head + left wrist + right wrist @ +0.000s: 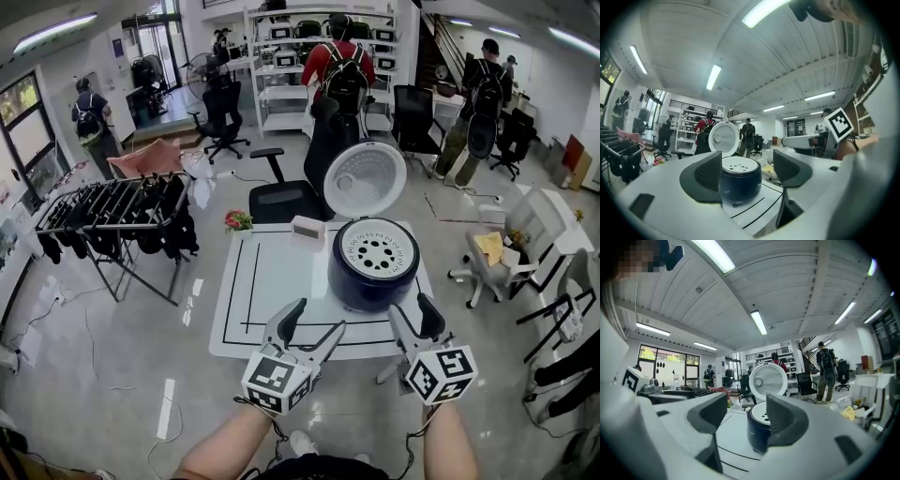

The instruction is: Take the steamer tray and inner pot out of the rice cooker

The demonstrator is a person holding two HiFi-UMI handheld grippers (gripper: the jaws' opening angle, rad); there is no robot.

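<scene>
Left gripper (317,321) and right gripper (412,309), both with jaws spread and nothing between them, were held side by side over the near edge of the white table (267,281). Each pointed toward the rice cooker (373,279) but stood short of it. In both gripper views the cooker appeared framed in the gap between the pads, apart from them. This suggests an approach stance, with the jaws parted beforehand so that a rim could be entered.

The dark blue cooker stood on the table's right half with its lid (364,180) swung up and back, leaving the mouth open from above. The steamer tray (375,247), a white perforated disc, lay seated in that mouth. The inner pot was not visible and presumably sat beneath the tray, so the tray would have to be lifted out first.

A small white box (307,226) and a flower sprig (237,221) lay at the table's far edge. Beyond were an office chair (281,199), a garment rack (112,211) and several people with their backs turned.
</scene>
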